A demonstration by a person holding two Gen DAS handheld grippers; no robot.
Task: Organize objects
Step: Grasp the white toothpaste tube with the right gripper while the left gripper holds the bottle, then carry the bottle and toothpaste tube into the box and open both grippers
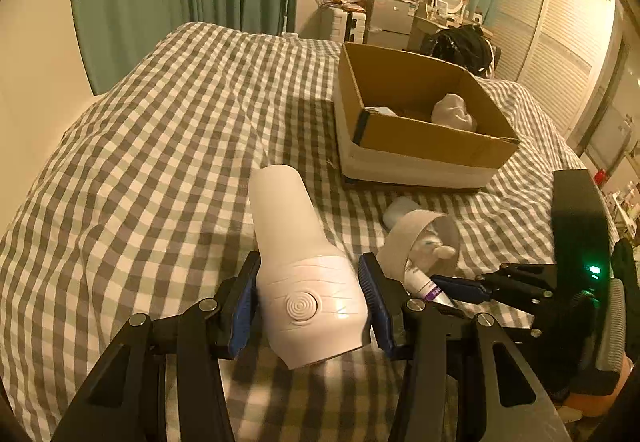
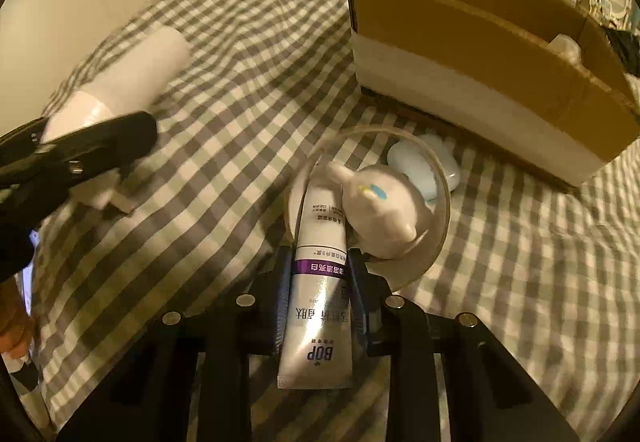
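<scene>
Fingers [image 2: 356,294] pinch toothpaste tube [image 2: 320,282]; only right wrist shows

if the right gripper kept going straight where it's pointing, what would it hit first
Probably the clear cup lying ahead: the right gripper, shut on the toothpaste tube, aims at its mouth, where a white figurine sits. Depth is unclear.

Left of and beyond the left claw [image 1: 308,306] the checked bed [image 1: 160,146] lies bare. Ahead of the right claw [image 2: 320,294], a clear cup [image 2: 436,202], a figurine [image 2: 380,218] and a pale blue item [image 2: 420,170] crowd the way to the cardboard box [image 2: 480,54].
</scene>
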